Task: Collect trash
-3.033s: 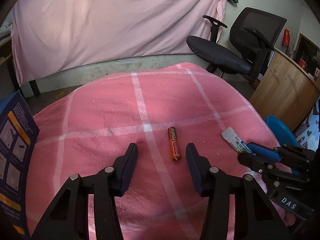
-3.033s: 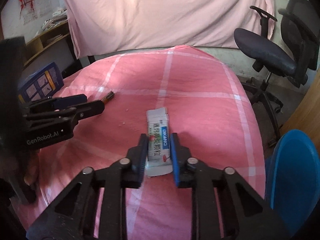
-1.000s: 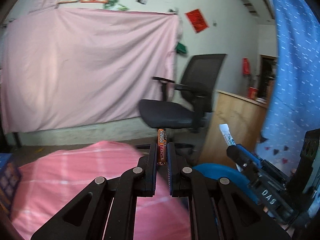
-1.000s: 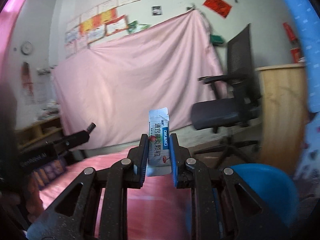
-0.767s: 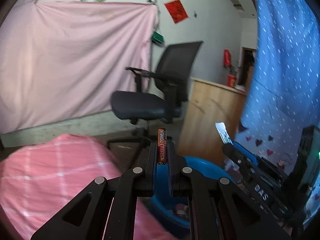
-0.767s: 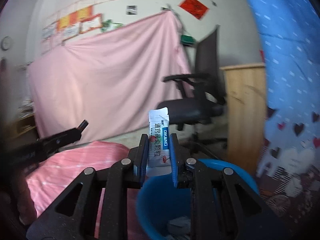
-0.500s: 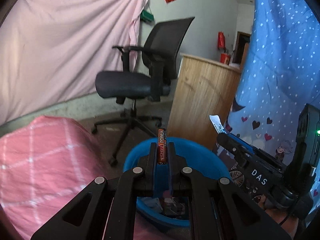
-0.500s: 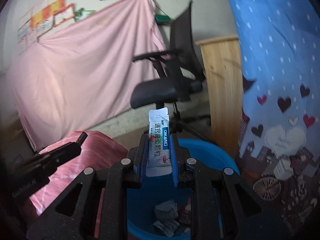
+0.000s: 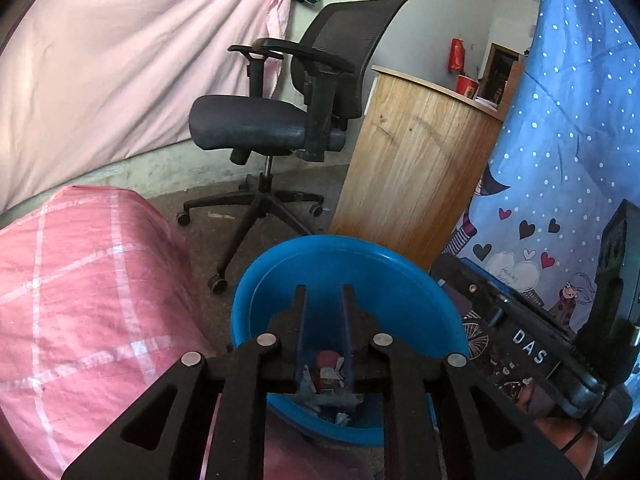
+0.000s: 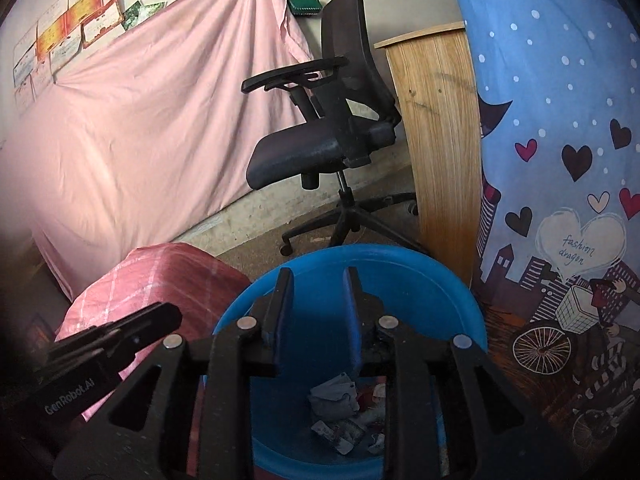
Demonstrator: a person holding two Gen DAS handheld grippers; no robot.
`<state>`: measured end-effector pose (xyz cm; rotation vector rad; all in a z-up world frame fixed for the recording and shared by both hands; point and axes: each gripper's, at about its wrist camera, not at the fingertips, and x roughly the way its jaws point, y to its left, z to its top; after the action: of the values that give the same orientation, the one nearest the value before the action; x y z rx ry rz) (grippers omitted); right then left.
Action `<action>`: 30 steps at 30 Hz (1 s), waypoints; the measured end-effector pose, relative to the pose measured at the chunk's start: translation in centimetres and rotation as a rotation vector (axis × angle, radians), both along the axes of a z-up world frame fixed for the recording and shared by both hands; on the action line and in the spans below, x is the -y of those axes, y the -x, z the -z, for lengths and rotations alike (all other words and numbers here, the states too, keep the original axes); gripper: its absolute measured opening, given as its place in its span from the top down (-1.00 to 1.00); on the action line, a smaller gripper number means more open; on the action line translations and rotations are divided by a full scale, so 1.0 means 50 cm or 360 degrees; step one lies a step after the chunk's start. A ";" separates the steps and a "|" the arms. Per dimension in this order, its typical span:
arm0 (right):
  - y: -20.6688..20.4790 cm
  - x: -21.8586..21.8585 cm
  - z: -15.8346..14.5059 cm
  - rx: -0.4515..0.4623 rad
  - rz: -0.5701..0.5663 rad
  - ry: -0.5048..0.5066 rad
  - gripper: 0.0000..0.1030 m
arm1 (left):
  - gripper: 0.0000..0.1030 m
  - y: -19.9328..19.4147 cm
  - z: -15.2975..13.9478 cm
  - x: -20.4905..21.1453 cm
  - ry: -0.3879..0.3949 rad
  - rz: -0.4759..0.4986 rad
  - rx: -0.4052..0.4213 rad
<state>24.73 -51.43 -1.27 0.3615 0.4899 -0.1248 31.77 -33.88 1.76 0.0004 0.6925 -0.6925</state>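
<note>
A blue plastic bin stands on the floor beside the pink-covered table; it also shows in the right wrist view. Crumpled paper and wrappers lie in its bottom, also visible in the left wrist view. My left gripper is open and empty, held over the bin. My right gripper is open and empty, also over the bin. I cannot pick out the battery or the sachet among the trash. The right gripper's body shows at the left view's right side.
A black office chair stands behind the bin. A wooden cabinet is right of it. A blue patterned curtain hangs at the right. A pink sheet covers the back wall.
Both grippers carried the battery and the sachet from the table to above the bin. Since half a second ago both have opened, and the battery and sachet are gone from the fingers.
</note>
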 end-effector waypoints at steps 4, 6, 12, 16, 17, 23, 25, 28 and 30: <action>-0.002 -0.009 -0.008 0.0009 -0.0013 0.0025 -0.08 | 0.69 0.004 -0.008 -0.023 0.0021 -0.0047 0.0013; 0.003 -0.016 -0.015 0.0022 -0.0016 0.0038 -0.09 | 0.69 0.005 -0.015 -0.034 0.0028 -0.0072 0.0022; 0.017 -0.045 -0.048 0.0081 -0.0002 0.0115 -0.26 | 0.56 0.020 -0.039 -0.077 0.0053 -0.0156 0.0069; 0.035 -0.075 -0.070 0.0125 0.0002 0.0178 -0.45 | 0.45 0.039 -0.058 -0.119 0.0077 -0.0221 0.0115; 0.042 -0.082 -0.073 0.0133 0.0012 0.0198 -0.49 | 0.43 0.045 -0.063 -0.129 0.0076 -0.0234 0.0131; 0.085 -0.129 -0.095 0.0202 0.0024 0.0280 -0.83 | 0.09 0.093 -0.084 -0.212 0.0146 -0.0354 0.0184; 0.105 -0.143 -0.100 0.0229 0.0022 0.0300 -0.92 | 0.09 0.112 -0.089 -0.241 0.0166 -0.0389 0.0198; 0.131 -0.167 -0.107 0.0272 0.0001 0.0321 -1.00 | -0.04 0.142 -0.095 -0.277 0.0163 -0.0424 0.0234; 0.150 -0.183 -0.112 0.0292 -0.0006 0.0337 -1.00 | -0.10 0.164 -0.099 -0.298 0.0163 -0.0445 0.0263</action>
<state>17.22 -42.26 4.33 0.1623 0.2927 -0.1373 23.59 -19.00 6.73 -0.1296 0.4859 -0.4525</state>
